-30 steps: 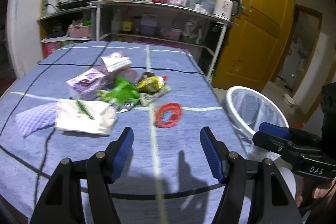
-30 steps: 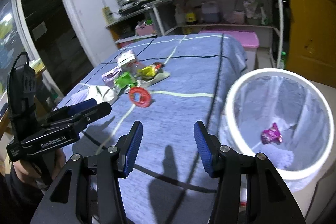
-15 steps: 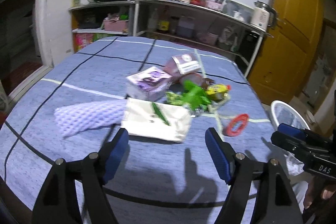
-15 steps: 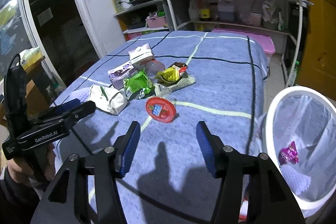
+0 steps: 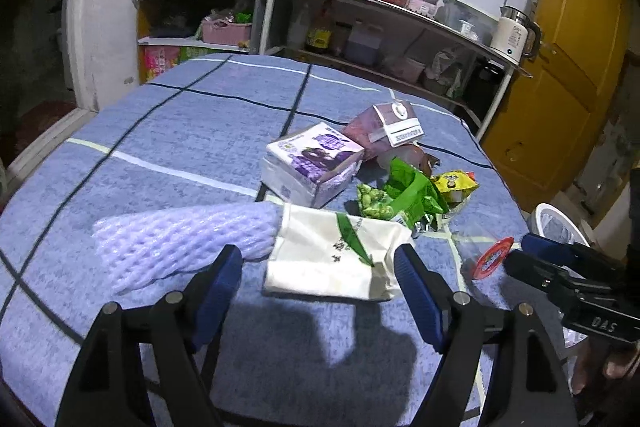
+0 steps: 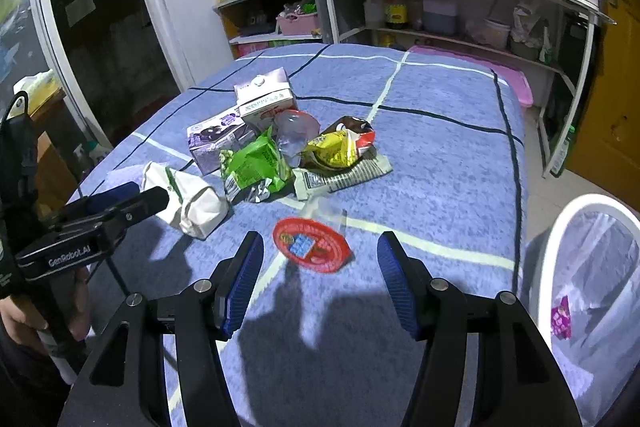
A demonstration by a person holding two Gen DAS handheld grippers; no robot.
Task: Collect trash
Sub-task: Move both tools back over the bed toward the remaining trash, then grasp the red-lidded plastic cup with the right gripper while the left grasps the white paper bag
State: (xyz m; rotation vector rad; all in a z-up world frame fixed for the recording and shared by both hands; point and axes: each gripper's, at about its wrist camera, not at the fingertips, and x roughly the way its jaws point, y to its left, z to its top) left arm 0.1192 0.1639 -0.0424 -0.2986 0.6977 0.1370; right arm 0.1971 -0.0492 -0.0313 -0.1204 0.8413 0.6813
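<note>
Left gripper point(image 6: 120, 205) reads "GenRobot.AI" (right gripper point(image 5: 560, 259): "DAS")

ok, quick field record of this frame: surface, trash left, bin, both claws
surface: table under blue checked cloth
trash left: white bag, foam net, red lid, green wrapper, yellow wrapper, purple carton
bin: white bin off the table's edge, pink wrapper inside
left claw: open, empty, facing white bag
right claw: open, empty, facing red lid
</note>
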